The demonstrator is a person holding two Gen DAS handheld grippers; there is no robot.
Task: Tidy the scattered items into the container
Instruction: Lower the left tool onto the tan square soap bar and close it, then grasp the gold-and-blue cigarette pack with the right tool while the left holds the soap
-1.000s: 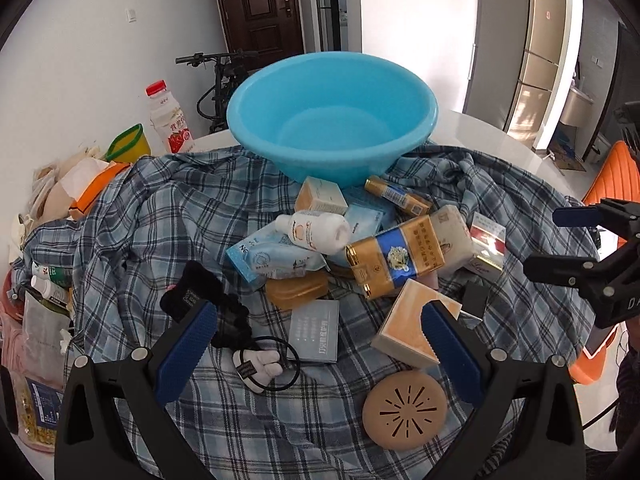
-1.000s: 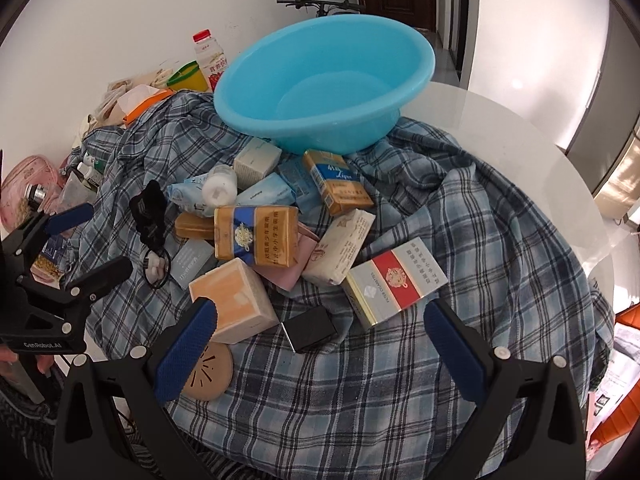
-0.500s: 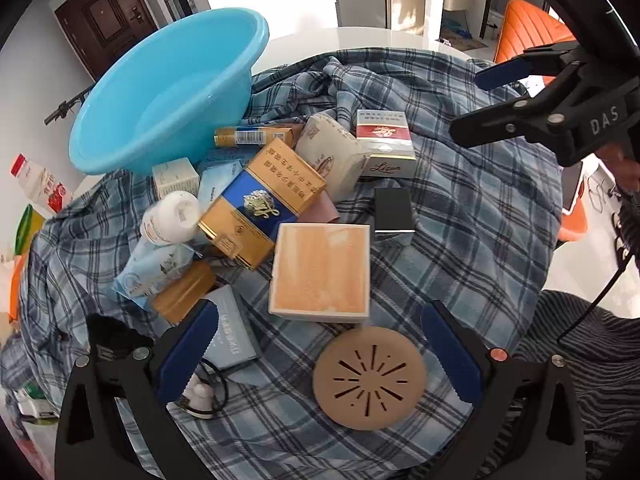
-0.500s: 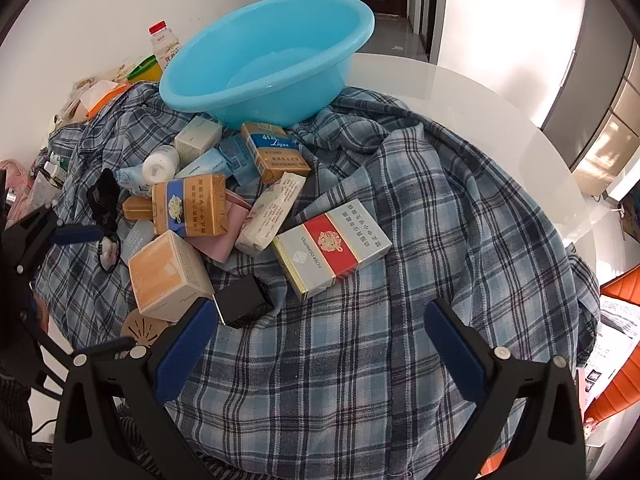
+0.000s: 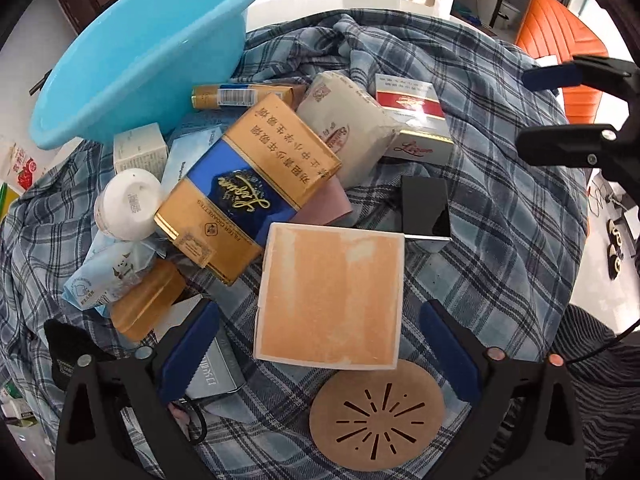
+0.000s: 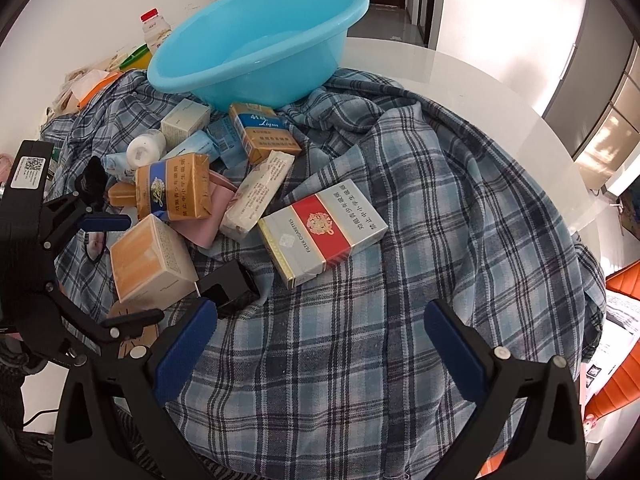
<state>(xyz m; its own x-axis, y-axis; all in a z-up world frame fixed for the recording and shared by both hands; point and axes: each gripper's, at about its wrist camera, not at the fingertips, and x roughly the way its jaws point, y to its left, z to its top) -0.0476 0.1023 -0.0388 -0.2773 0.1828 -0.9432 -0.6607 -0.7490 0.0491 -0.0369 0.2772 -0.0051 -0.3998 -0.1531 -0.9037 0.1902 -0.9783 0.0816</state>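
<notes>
Your left gripper (image 5: 320, 354) points steeply down over the orange-topped box (image 5: 330, 296); its jaws are closing with the box between them, but the pads do not press on it yet and nothing is held. Nearest you, just this side of the box, lies the tan slotted disc (image 5: 376, 416), flat on the plaid cloth (image 5: 500, 208).

The box looks like stiff, light card, probably not fragile. Its top is close to square, so it has no strong long axis; it stands with the orange face up, edges roughly square to your jaws. I would take it by its two opposite side walls, low enough that it cannot tip out.

Touching the box's far left corner, the gold-and-blue carton (image 5: 248, 188) rests tilted on the pile, long axis running diagonally up to the right. Beyond the box's far right corner sits the small black case (image 5: 425, 208).

Well beyond the box, at the far left, stands the blue basin (image 5: 132, 52), which looks empty.

Your right gripper (image 6: 320, 336) hangs wide open over bare cloth, holding nothing.
</notes>
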